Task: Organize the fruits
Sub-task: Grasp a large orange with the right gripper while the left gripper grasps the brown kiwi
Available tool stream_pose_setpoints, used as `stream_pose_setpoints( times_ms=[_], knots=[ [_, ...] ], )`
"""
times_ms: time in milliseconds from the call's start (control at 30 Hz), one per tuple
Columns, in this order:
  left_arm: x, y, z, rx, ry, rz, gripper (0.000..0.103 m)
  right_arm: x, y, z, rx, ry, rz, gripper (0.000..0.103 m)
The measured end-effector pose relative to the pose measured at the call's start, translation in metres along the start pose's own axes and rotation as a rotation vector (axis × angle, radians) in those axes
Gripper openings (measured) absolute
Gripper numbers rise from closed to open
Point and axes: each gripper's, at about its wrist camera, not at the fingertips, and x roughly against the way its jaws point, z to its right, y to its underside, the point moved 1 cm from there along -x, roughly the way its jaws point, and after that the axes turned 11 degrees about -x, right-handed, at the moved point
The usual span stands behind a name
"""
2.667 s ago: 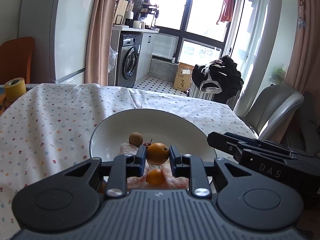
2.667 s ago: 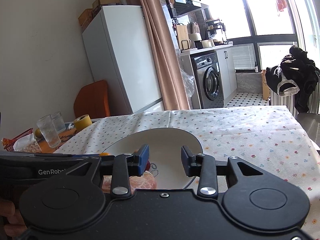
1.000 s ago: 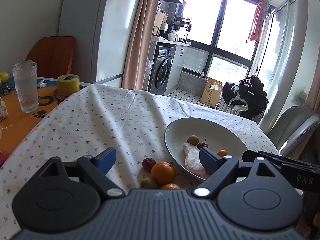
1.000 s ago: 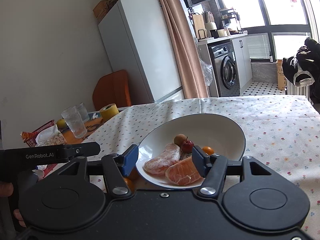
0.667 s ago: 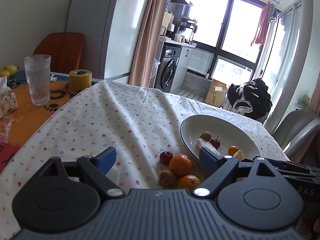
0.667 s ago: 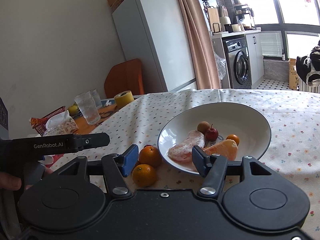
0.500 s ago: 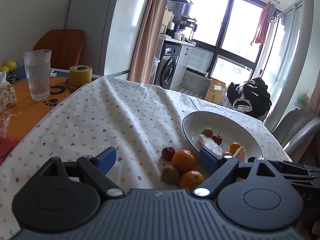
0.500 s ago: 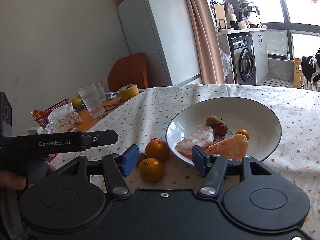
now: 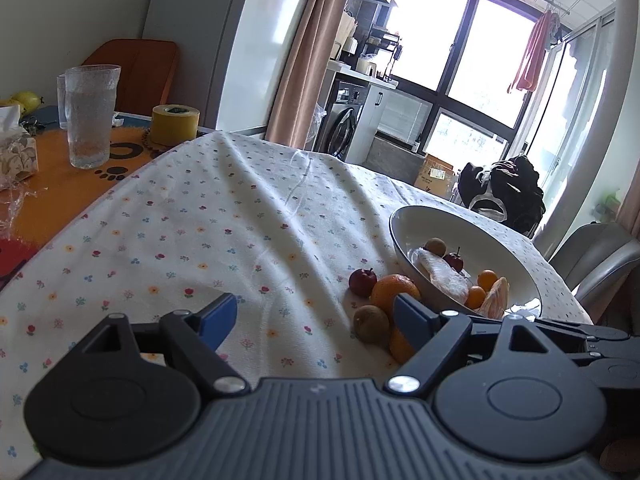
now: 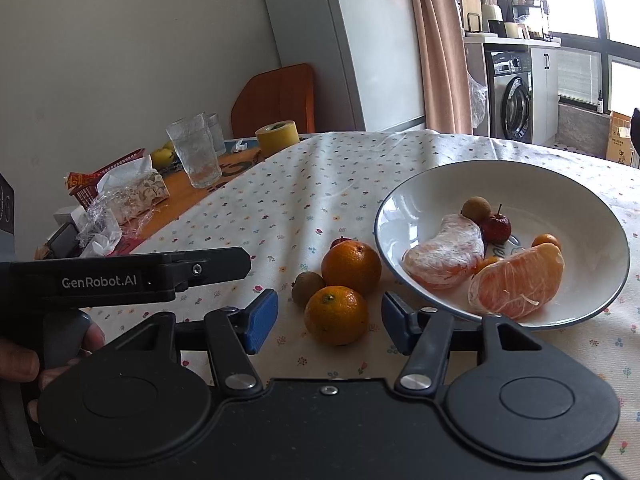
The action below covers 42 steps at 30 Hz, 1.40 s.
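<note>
Both grippers level, low over the tablecloth (image 9: 224, 216).
Left gripper (image 9: 316, 316) and right gripper (image 10: 329, 320) spread, empty; orange (image 10: 336, 314) sits between right fingers, bowl (image 10: 592, 216) beside.

Home dining area: fridge (image 10: 360, 40), washing machine (image 10: 510, 100), floral tablecloth (image 9: 220, 220)

Shiny smooth white bowl (image 10: 600, 240) at 3 o'clock. Soft flowered cloth (image 10: 304, 196) over the surface, with folds. Bumpy, dull skin on the oranges (image 10: 337, 314). Bumpy clear glass (image 10: 194, 152) at 10 o'clock. Matt black plastic gripper (image 10: 328, 322) with blue ridged pads (image 10: 262, 316) and shiny metal screws.
</note>
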Motion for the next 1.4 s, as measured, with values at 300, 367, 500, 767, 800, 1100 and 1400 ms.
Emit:
stream_pose_setpoints(
  times_ms=[300, 367, 500, 767, 800, 1100, 1400],
  knots=[
    [0.001, 0.002, -0.006, 0.005, 0.006, -0.007, 0.079, -0.017, 0.002, -0.002, 0.036, 0.033, -0.041, 0.037],
    [-0.001, 0.002, -0.005, -0.006, 0.008, -0.01, 0.077, -0.012, 0.001, -0.003, 0.046, 0.026, -0.027, 0.037],
    [-0.005, 0.0, 0.001, -0.014, 0.029, -0.012, 0.071, -0.001, -0.007, 0.0, 0.029, 0.015, -0.001, 0.036],
    [-0.019, -0.005, 0.017, -0.035, 0.057, -0.032, 0.056, 0.019, -0.021, 0.013, 0.016, 0.02, 0.055, 0.036],
    [-0.021, -0.005, 0.019, -0.038, 0.059, -0.034, 0.055, 0.021, -0.023, 0.016, 0.012, 0.022, 0.06, 0.036],
    [-0.039, -0.009, 0.039, -0.064, 0.079, -0.068, 0.038, 0.037, -0.033, 0.034, -0.001, 0.032, 0.094, 0.036],
    [-0.058, -0.003, 0.039, -0.08, 0.055, -0.126, 0.031, 0.039, -0.039, 0.046, -0.015, 0.031, 0.117, 0.036]
  ],
)
